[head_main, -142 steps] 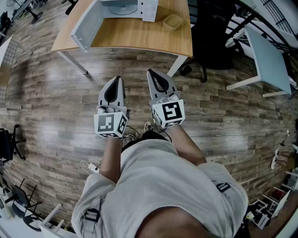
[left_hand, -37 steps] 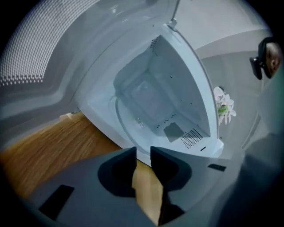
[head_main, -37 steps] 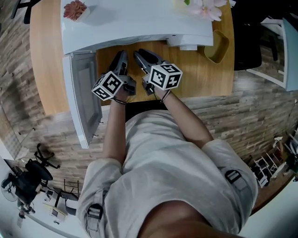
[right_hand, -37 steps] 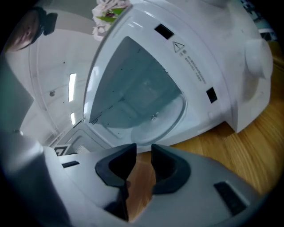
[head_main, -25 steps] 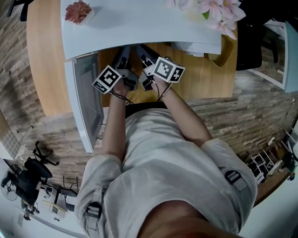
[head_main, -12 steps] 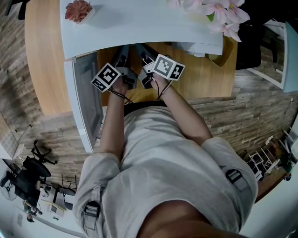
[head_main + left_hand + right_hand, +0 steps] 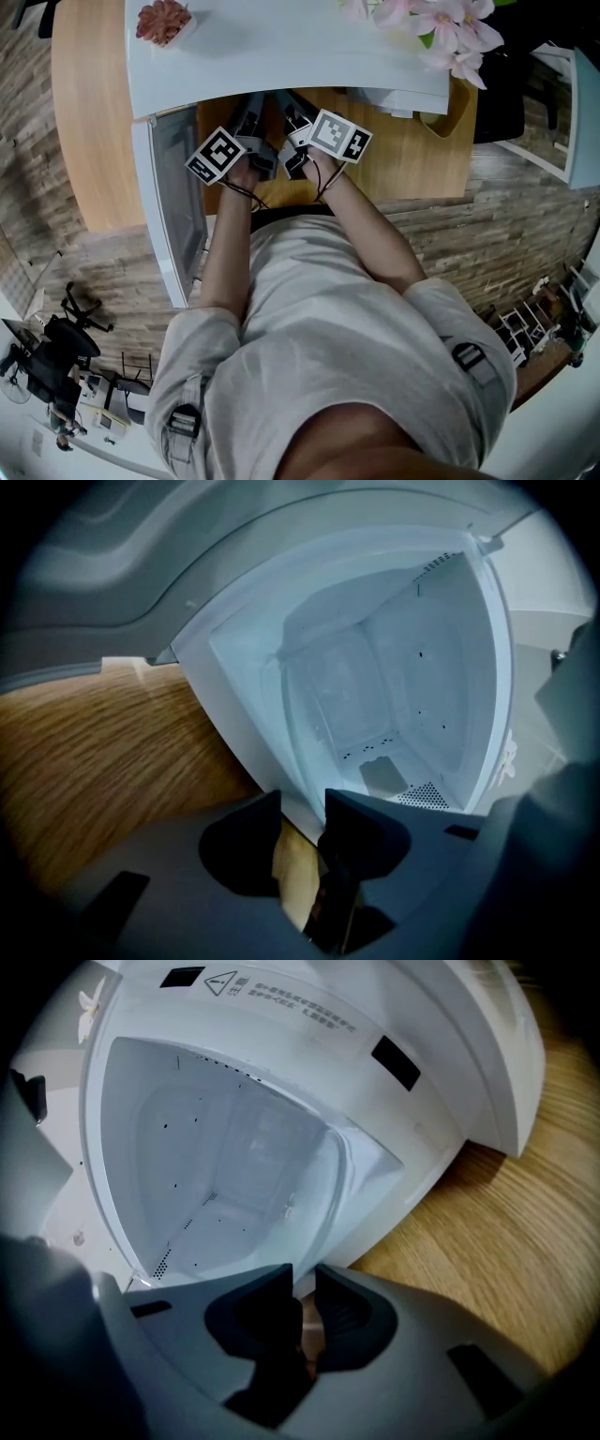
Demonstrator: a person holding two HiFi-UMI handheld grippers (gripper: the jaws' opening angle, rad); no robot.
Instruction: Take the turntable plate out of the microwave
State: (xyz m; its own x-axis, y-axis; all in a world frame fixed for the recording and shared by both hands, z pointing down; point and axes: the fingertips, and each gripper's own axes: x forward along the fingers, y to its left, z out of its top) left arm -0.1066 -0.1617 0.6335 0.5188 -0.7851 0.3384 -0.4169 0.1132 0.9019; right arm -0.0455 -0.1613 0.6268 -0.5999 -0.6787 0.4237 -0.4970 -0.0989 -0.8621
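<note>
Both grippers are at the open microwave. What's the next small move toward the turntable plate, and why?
Probably ease both a little deeper into the microwave. The left gripper and right gripper have just been closing their jaws, yet only table wood shows in each gap, and the turntable plate, a faint curved rim, seems just beyond the tips.

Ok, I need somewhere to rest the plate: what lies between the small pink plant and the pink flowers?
Nothing: the head view shows only bare white microwave top between the plant and the flowers.
</note>
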